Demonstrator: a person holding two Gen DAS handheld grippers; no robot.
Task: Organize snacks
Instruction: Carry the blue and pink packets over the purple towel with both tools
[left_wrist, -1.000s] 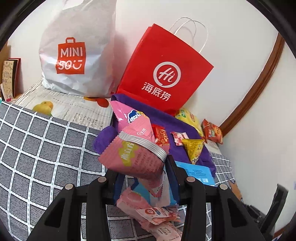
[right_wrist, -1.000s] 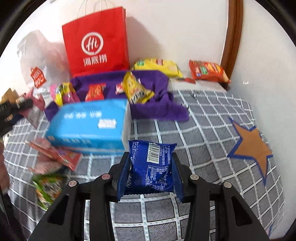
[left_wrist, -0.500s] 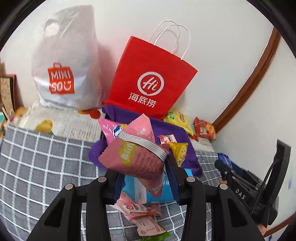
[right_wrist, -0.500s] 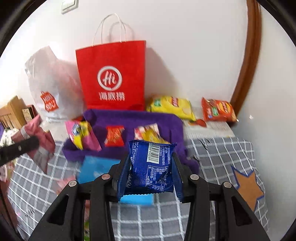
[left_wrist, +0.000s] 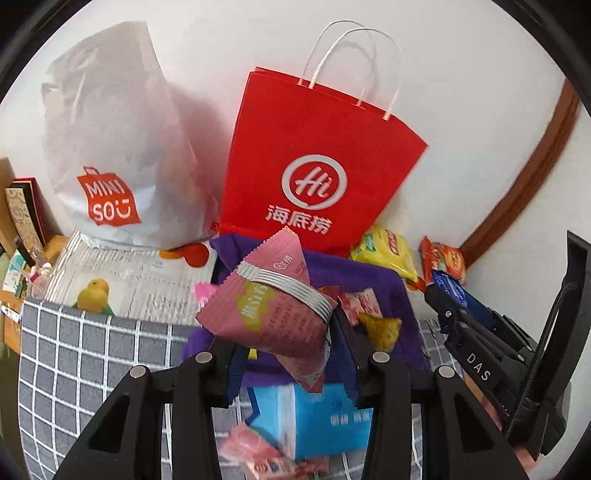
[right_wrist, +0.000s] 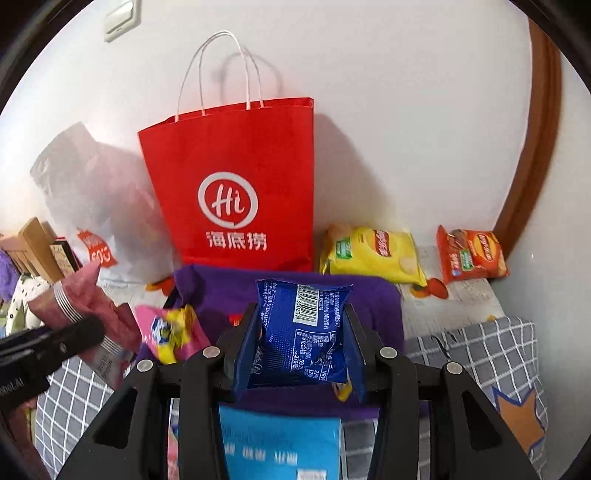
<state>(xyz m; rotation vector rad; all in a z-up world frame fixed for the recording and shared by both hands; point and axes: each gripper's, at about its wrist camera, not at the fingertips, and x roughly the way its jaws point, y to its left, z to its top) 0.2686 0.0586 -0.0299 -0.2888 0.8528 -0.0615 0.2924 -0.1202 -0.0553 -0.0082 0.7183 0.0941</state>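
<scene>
My left gripper (left_wrist: 291, 354) is clamped on a crinkly pink foil snack packet w/ silver stripes (left_wrist: 269, 314), held up off the grey checked cloth (left_wrist: 85, 354). My right gripper (right_wrist: 299, 350) is clamped on a shiny blue foil snack pouch w/ barcode (right_wrist: 301, 332), upright btwn the fingers. Just below both sits a light-blue rectangular box (right_wrist: 280, 446). Beyond it, a rumpled purple cloth (right_wrist: 373, 299) holds a pink-and-yellow packet (right_wrist: 170, 332). Farther back, against the wall: a red paper carrier bag w/ white handles (right_wrist: 236, 184), a yellow chip bag (right_wrist: 373, 254) and an orange chip bag (right_wrist: 471, 254) to its right, a white plastic Miniso bag (left_wrist: 114, 158) to its left.
</scene>
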